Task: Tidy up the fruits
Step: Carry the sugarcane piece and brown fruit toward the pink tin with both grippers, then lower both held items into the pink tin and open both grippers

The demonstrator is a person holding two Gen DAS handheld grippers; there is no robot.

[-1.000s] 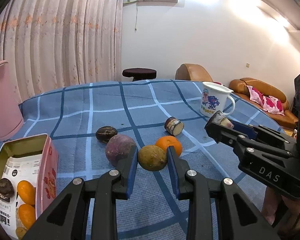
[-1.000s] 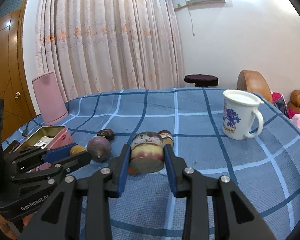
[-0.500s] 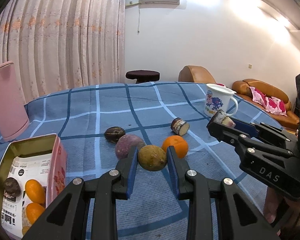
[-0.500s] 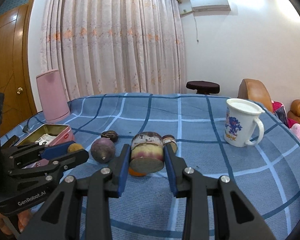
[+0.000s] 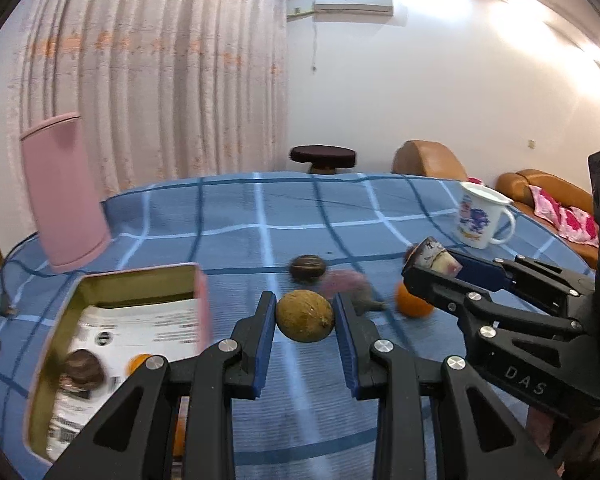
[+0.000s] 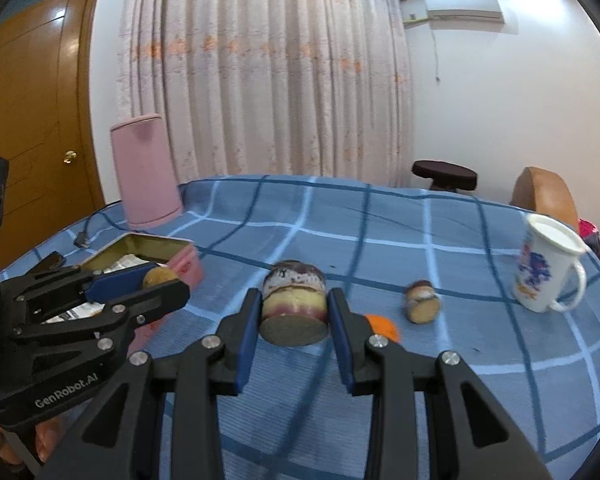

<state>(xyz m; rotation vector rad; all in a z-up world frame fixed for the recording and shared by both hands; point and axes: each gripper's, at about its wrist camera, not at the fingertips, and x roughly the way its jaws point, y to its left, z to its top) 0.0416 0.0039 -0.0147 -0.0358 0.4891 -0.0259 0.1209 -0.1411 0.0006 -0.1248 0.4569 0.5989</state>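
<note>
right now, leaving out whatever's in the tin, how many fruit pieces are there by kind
orange: 1
cut chunk: 2, one in the right tongs, one lying loose
yellow-brown fruit: 1, in the left tongs
purple fruit: 1
dark brown fruit: 1
total: 6

Blue checked table [image 5: 236, 216]: pink tin [image 5: 100, 280], mug [image 5: 482, 220], orange [image 5: 412, 304], pink container [image 5: 62, 192], loose fruits.
</note>
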